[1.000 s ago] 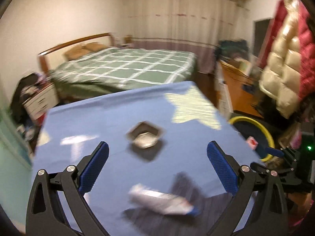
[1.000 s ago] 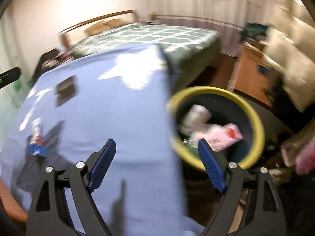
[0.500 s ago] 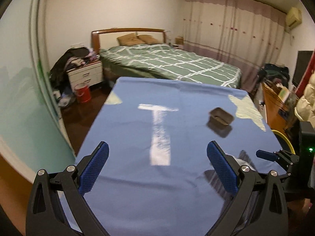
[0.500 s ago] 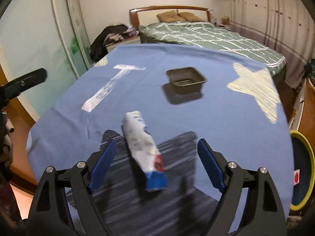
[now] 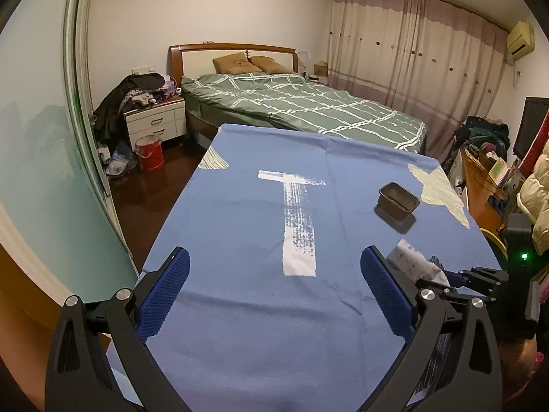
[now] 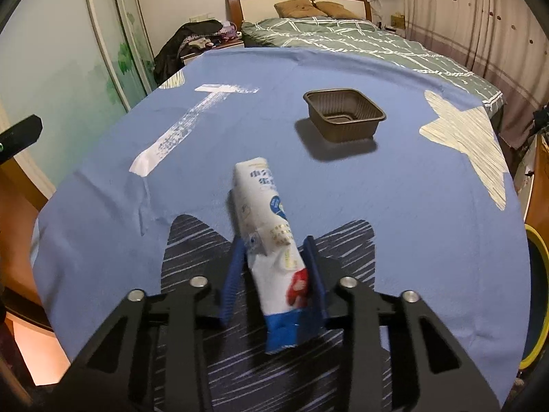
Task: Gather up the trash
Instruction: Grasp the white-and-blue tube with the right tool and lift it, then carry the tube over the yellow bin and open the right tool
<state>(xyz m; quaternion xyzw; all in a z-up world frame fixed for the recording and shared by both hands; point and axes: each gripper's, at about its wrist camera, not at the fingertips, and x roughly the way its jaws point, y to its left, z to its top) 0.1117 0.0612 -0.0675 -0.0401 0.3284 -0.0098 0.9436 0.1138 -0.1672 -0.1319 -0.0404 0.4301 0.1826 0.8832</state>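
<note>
A crumpled white and blue milk carton [image 6: 271, 237] lies on the blue tablecloth [image 6: 394, 189]. My right gripper [image 6: 274, 257] is closed around its near end, blue fingers [image 6: 235, 271] pressing both sides. The carton also shows in the left wrist view [image 5: 411, 261], partly hidden behind my left finger. A brown plastic tray [image 6: 343, 115] stands empty further back; it also shows in the left wrist view [image 5: 398, 201]. My left gripper [image 5: 274, 285] is open and empty above the table's near left part.
A yellow-rimmed trash bin [image 6: 533, 309] stands on the floor by the table's right edge. A green bed [image 5: 302, 106] is behind the table, a nightstand [image 5: 154, 123] and red bucket [image 5: 149, 152] to the left, a cluttered desk [image 5: 487, 175] at right.
My right gripper has swung from the bin back over the table and closed on the milk carton. My left gripper has turned left and drawn back, staying open.
</note>
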